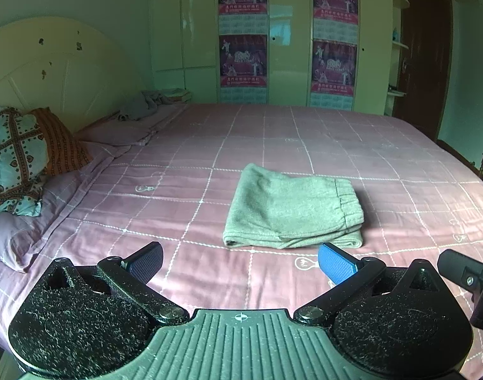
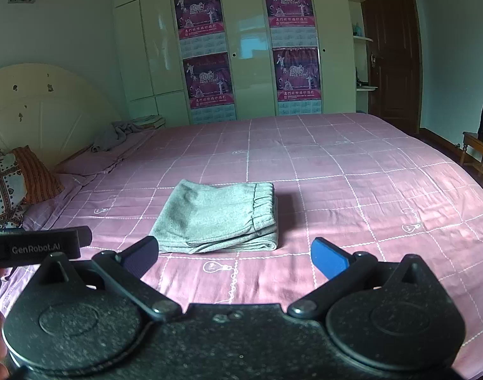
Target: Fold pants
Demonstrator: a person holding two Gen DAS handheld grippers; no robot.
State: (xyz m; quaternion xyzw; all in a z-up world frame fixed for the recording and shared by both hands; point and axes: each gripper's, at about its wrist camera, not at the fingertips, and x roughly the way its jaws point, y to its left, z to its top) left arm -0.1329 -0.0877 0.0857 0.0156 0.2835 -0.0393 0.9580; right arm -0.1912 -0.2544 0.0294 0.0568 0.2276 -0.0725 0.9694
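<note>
**Folded pants, ahead of both claws**

Pants [image 1: 293, 209], grey, lay folded compact on the bed [image 1: 384, 164], waistband to the right. Left claw [image 1: 241, 261] and right claw [image 2: 235, 255]: both wide, empty, just short of the near edge; neither clearly nearer.

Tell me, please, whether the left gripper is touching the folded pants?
Apart. In the left wrist view, the left gripper is open, with pink bedsheet visible between its fingertips and the folded pants.
</note>
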